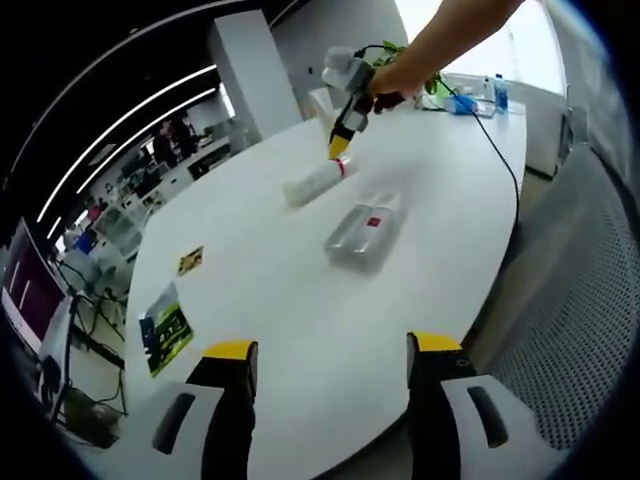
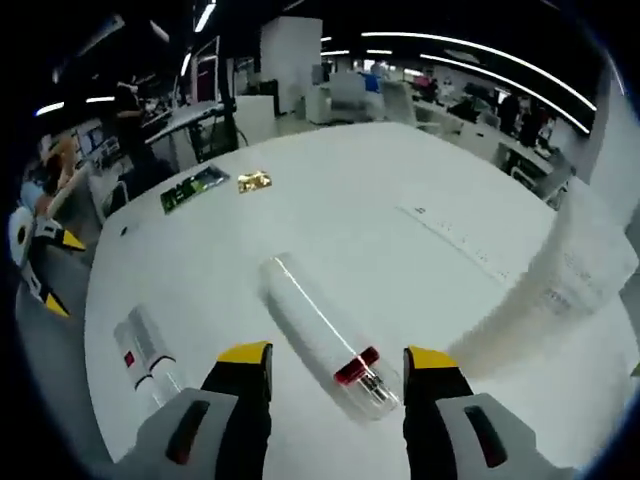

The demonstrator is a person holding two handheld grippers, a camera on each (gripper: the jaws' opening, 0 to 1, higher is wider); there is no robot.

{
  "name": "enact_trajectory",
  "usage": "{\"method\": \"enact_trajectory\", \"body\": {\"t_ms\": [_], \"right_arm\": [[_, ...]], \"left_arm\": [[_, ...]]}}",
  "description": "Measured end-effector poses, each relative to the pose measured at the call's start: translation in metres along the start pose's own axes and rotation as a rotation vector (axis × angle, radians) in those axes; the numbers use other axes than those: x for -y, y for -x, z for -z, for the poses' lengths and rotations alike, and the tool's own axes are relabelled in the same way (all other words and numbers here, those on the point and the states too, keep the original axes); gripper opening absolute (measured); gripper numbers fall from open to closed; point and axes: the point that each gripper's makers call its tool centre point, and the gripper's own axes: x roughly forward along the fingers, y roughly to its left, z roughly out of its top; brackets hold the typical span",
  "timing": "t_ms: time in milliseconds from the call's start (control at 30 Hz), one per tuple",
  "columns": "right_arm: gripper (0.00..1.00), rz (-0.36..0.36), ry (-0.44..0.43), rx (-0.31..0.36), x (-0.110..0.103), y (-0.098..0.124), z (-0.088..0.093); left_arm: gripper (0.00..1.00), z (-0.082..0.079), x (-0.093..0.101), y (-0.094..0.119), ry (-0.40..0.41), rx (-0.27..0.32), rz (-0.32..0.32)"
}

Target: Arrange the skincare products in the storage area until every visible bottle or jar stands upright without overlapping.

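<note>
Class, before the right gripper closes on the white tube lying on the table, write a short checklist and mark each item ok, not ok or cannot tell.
1. Right gripper open: ok, jaws stand apart.
2. White tube between the jaws: ok, its red-banded end lies between the tips.
3. Tube upright: not ok, it lies on its side on the table.
4. Clear bottle upright: not ok, it also lies flat.
5. Tube and bottle apart: ok, a gap shows between them.
6. Left gripper out of the way: ok, open and holding nothing.
</note>
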Motion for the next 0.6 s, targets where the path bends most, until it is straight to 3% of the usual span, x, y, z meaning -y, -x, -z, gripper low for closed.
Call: {"method": "enact_trajectory", "body": {"t_ms": [133, 300, 600], "right_arm": [[0.49, -0.053, 0.062, -0.052, -0.006, -0.011, -0.003], [0.53, -0.062, 0.116, -0.091, -0.002, -0.028, -0.006], [0.56, -0.103, 0.118, -0.182, -0.004, -0.046, 0.003]], "left_arm": [[0.62, 0.001, -0.001, 0.0, 0.001, -0.002, -0.004], [0.61, 0.001, -0.002, 0.0, -0.001, -0.002, -0.009], [0.63, 0.001, -0.002, 0.0, -0.001, -0.002, -0.009]]}}
